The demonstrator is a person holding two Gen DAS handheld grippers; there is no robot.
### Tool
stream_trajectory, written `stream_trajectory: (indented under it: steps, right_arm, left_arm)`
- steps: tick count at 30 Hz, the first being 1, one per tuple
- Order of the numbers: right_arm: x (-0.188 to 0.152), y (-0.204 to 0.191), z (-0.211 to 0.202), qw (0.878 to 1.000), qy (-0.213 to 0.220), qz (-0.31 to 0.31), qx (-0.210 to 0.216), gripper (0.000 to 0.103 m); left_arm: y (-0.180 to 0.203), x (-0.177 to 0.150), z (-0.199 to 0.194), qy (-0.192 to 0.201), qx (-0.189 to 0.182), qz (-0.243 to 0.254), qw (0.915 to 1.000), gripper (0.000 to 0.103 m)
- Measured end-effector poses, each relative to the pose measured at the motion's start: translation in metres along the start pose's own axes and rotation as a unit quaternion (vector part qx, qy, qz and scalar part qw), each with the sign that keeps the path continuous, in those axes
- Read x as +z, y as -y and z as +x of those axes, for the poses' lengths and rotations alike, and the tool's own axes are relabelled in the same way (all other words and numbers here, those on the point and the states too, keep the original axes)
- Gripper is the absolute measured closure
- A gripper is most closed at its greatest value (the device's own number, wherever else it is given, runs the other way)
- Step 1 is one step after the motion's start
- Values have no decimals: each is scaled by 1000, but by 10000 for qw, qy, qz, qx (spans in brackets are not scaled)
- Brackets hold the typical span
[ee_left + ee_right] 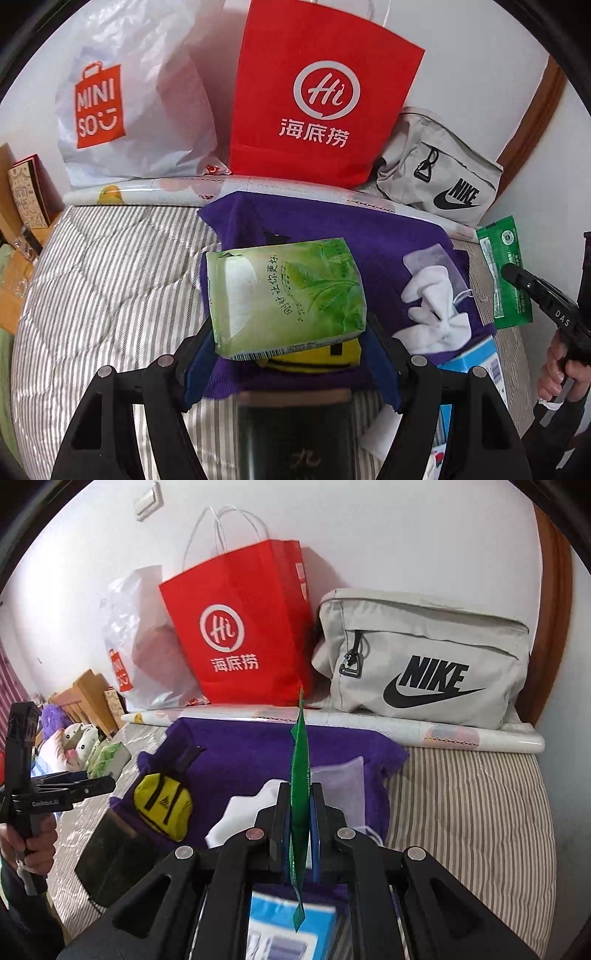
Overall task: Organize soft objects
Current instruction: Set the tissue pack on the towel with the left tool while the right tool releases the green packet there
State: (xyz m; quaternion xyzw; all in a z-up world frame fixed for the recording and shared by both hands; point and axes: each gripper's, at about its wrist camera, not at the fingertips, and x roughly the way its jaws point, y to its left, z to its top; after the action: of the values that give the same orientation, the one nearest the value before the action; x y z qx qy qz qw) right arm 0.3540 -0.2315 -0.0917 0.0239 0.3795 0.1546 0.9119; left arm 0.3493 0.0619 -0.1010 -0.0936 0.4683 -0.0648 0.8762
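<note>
My left gripper [288,332] clamped a green tissue pack [286,297] above the purple towel [332,229]; my right gripper [300,812] pinched a thin green sachet [301,760] edge-on, long axis pointing ahead toward the red paper bag [240,638], right hand nearer.

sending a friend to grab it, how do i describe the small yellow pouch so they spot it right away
Find the red paper bag against the wall; the purple cloth lies on the bed before it. The yellow pouch sits on the cloth's left side, the only yellow thing there, with black straps.
</note>
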Motion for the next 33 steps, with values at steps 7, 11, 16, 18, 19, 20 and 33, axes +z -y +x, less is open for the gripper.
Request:
stream_trajectory:
  steps: [7,11,16,18,19,20,33]
  right_arm:
    - [4,5,29,9998,-181,-92,-51,94]
    - [4,5,44,9991,-346,-244,-103,94]
    - [4,7,63,9980,-542,-269,-164,94]
    - [4,9,68,9976,-618,-273,-164,94]
    - [3,10,71,9974,-646,-271,-179,94]
    - [3,10,73,9973,-659,-269,-194,94]
    - [-2,14,84,9964,-823,-170,-115,94]
  left_arm:
    - [3,24,26,-215,-187,-1,9996,31]
    - [12,36,39,-300,-215,132,9992,31]
    - [17,48,59,-457,-331,164,9983,31]
    - [18,51,67,-545,-305,148,9979,31]
    - [18,53,71,-601,-267,148,9977,31]
    - [18,54,75,-642,-251,159,9975,31]
    - [26,55,102,-844,-354,335,9952,31]
